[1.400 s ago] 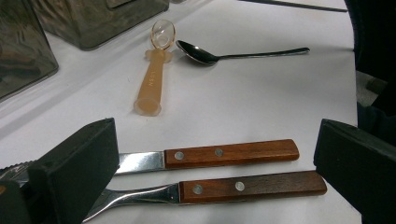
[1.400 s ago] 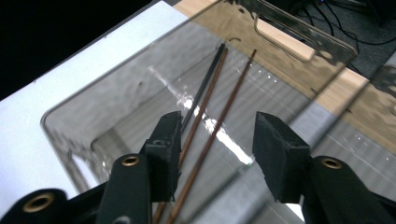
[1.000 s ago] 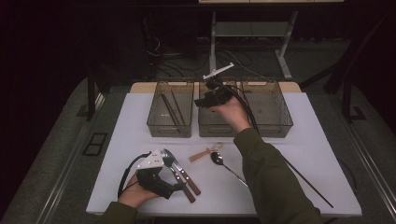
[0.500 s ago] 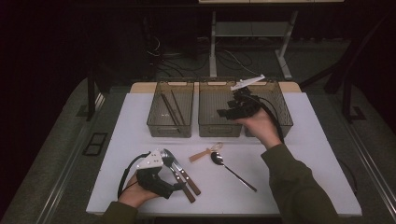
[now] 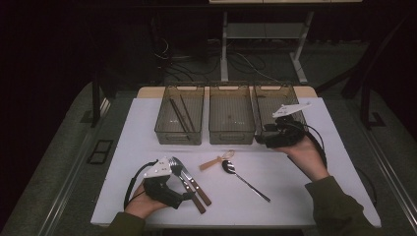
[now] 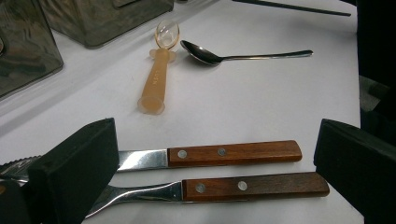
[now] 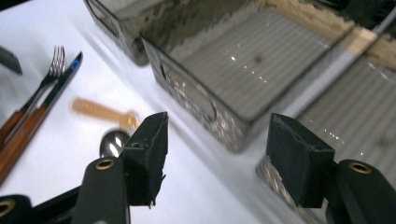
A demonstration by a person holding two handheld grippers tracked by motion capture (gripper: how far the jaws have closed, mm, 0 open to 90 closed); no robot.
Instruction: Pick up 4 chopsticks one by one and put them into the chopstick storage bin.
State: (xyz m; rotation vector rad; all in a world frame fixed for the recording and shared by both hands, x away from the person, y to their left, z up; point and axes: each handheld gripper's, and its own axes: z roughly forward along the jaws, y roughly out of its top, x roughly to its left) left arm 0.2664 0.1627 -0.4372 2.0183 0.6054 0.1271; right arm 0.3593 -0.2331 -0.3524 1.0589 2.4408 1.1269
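A wooden-handled knife (image 5: 200,192) (image 6: 233,153) and fork (image 5: 177,166) (image 6: 254,185) lie side by side at the table's front left. My left gripper (image 5: 189,195) (image 6: 215,140) rests there, open, with both handles lying between its jaws and untouched by them. An orange plastic spoon (image 5: 216,161) (image 6: 159,77) and a metal spoon (image 5: 246,180) (image 6: 243,57) lie mid-table. My right gripper (image 5: 261,139) (image 7: 219,140) hovers at the front of the right bin (image 5: 280,91). It is open, its jaws have just been opening, and nothing is between them.
Three clear bins stand in a row at the back. The left bin (image 5: 179,132) holds dark chopsticks (image 5: 178,113). The middle bin (image 5: 231,133) (image 7: 201,100) looks nearly bare inside. White tabletop (image 5: 305,196) lies free at front right.
My right hand has swung from above the middle bin to the right and slightly down, to the front of the right bin. The left hand and the cutlery have stayed put.
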